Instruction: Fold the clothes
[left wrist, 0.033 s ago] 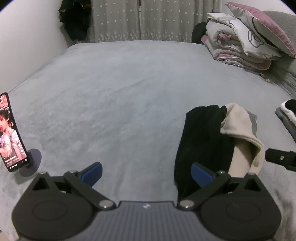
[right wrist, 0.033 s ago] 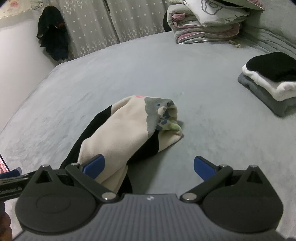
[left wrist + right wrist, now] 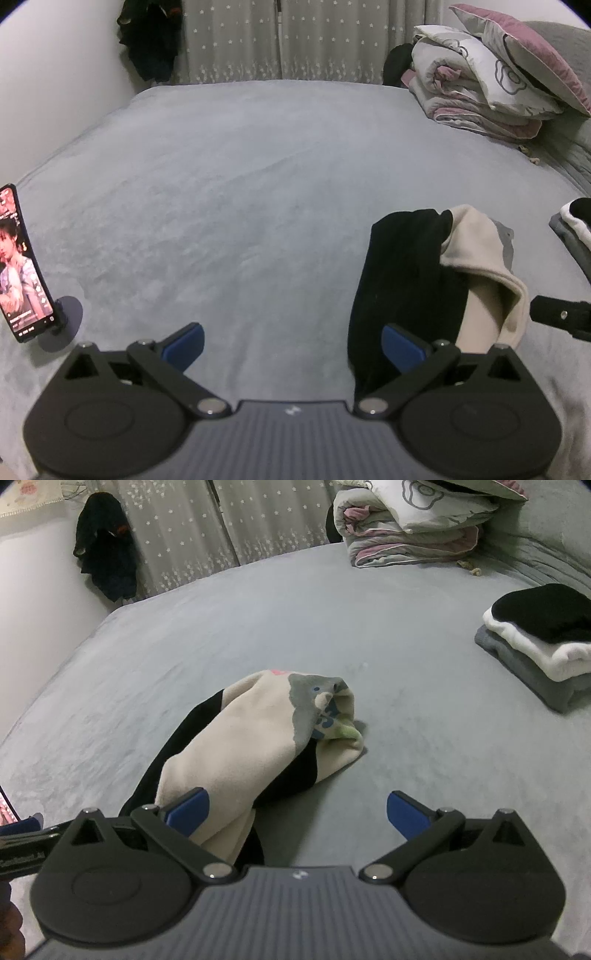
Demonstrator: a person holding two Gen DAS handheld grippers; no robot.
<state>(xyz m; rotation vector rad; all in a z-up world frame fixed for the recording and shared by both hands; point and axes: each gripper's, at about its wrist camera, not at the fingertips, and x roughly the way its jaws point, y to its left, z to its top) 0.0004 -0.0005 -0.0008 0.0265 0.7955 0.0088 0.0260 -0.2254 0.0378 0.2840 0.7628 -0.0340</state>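
Open grey bed (image 3: pixel 258 192) ahead; crumpled garment (image 3: pixel 258 738) near, folded stack (image 3: pixel 535 646) at right

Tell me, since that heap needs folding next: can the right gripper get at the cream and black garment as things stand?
Probably yes. The right gripper is open, and the cream and black garment lies loose on the bed just ahead, its near end by the left finger. Nothing lies between them; the folded stack sits well off to the side.

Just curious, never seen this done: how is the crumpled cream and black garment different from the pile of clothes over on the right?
The cream and black garment lies bunched and loosely rolled in one lump; the stack of clothes is flat, neat layers. The garment is one piece, close before both open grippers; the stack has three pieces, black on white on grey, farther off to the side. Both rest on the grey bed.
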